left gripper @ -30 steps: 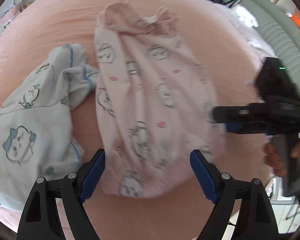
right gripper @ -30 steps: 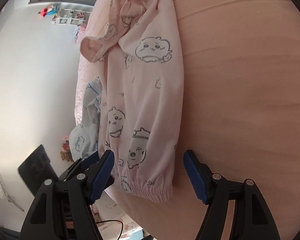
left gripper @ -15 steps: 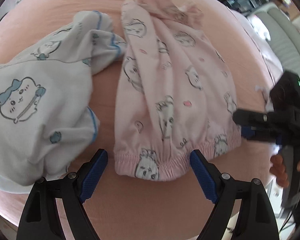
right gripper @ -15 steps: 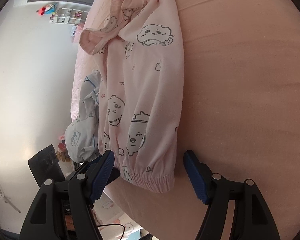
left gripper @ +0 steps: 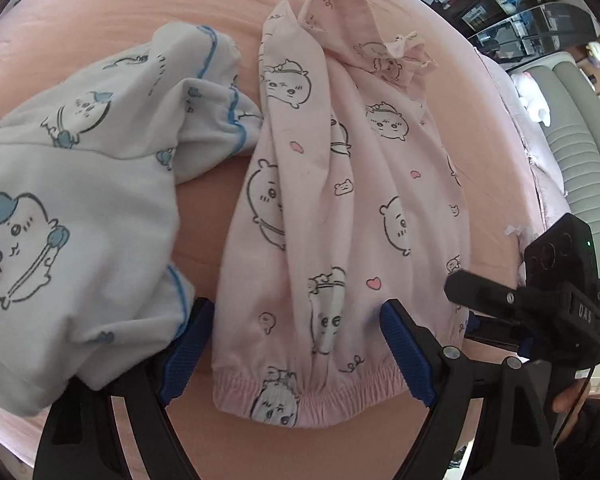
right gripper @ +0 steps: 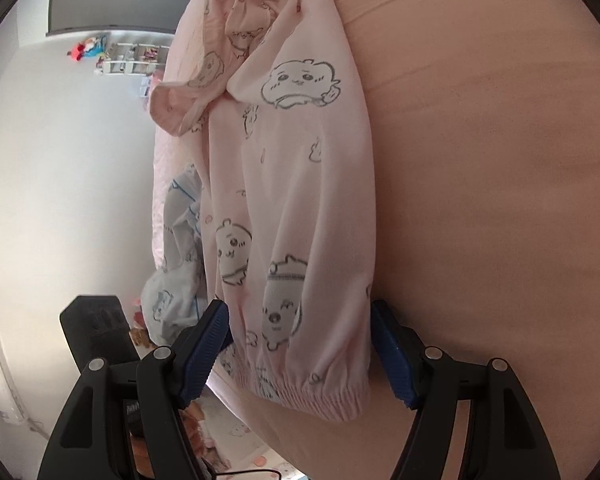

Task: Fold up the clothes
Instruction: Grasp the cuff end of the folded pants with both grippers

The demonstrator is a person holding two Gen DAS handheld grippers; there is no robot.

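- Fingers of the left gripper [left gripper: 296, 344] are standing wide apart over the elastic hem [left gripper: 300, 394] of the pink garment [left gripper: 340, 200], gripping nothing; one blue pad is partly tucked under the white garment [left gripper: 72, 216].
- Fingers of the right gripper [right gripper: 300, 348] are likewise spread wide, straddling the same hem from its right corner [right gripper: 340, 392], holding nothing.
- Pink garment is lying on the peach bed [left gripper: 100, 8], between the two grippers; white garment is lying just beside it on the left, touching it near the far end.
- Long axis is running away from the left camera: gathered hem nearest, bunched collar end [left gripper: 340, 12] farthest. A lengthwise ridge is standing up down its middle.
- Judgement: both grippers are lining up on the hem corners. Whether this precedes a fold or follows one, the frame is not settling.
- To grip well: pinching only pink cloth, clear of the white fabric and bed sheet; taking both corners level so the hem is staying straight; smoothing the ridge.
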